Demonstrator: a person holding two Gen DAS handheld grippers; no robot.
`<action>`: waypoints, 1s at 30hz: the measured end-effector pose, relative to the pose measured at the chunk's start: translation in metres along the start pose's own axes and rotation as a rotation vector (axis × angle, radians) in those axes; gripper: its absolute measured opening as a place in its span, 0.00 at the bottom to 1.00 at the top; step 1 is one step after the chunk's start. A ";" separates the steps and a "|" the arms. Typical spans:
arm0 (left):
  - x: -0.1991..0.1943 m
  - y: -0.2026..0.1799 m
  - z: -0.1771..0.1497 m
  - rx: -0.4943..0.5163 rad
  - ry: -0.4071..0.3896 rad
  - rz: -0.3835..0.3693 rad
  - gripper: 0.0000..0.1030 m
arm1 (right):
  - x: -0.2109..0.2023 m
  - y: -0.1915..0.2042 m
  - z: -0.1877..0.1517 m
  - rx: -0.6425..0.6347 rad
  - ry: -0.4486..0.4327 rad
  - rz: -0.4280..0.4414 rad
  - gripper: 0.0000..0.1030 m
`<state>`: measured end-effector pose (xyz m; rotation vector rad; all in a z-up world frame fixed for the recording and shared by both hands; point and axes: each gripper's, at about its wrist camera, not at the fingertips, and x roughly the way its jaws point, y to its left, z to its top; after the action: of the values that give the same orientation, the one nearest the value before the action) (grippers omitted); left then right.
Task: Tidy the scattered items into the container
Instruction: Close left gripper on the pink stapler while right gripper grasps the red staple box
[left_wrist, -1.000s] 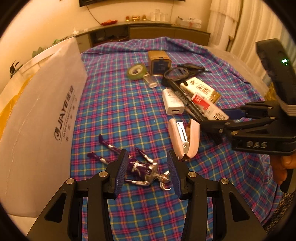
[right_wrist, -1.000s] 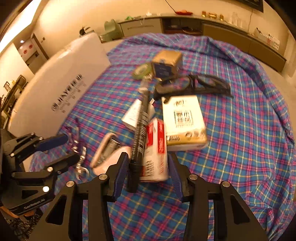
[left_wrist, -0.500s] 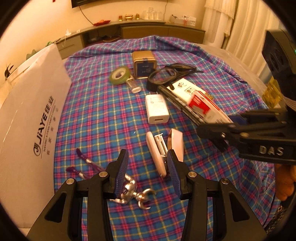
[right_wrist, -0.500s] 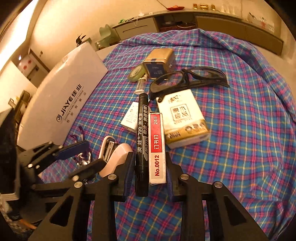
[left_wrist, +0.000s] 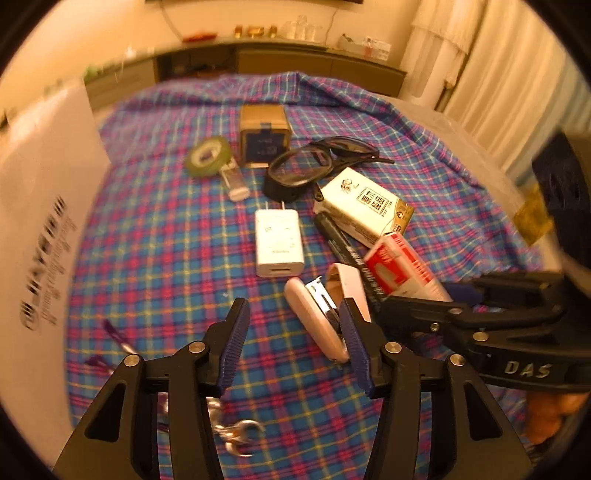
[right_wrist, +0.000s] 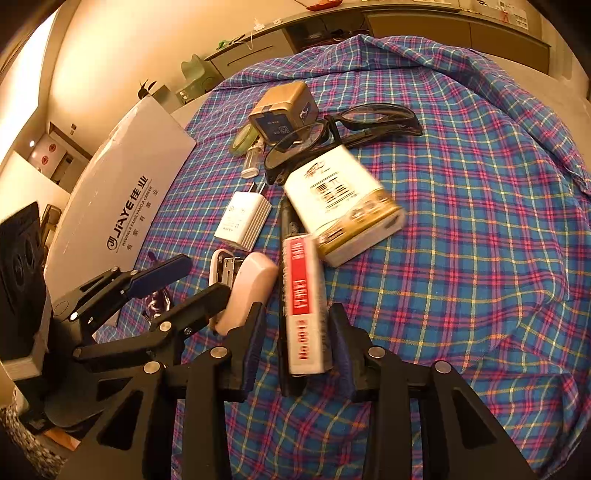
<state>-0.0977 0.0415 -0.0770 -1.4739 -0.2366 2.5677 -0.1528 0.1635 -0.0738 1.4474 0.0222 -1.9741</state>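
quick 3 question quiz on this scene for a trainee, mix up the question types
1. True or false: the white plug charger lies on top of the black-framed glasses.
2. Which things sit between the pads of the right gripper?
A. a green tape roll
B. the red and white staple box and the black marker pen
C. a gold tin
3. What brand word is printed in Latin capitals on the large white cardboard box?

Key:
1. False: the charger lies flat on the cloth, beside the glasses.
2. B
3. JiAYE
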 end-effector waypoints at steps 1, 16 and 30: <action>0.001 0.006 0.000 -0.034 0.012 -0.030 0.52 | -0.001 0.000 0.000 -0.002 -0.003 -0.004 0.21; 0.012 -0.004 0.004 -0.048 -0.014 -0.122 0.56 | 0.001 -0.005 -0.001 0.030 -0.015 -0.008 0.17; 0.000 0.000 0.004 -0.041 -0.059 -0.131 0.32 | -0.009 -0.007 -0.005 0.045 -0.095 -0.038 0.15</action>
<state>-0.1015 0.0411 -0.0751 -1.3496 -0.3825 2.5173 -0.1510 0.1758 -0.0708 1.3895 -0.0372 -2.0840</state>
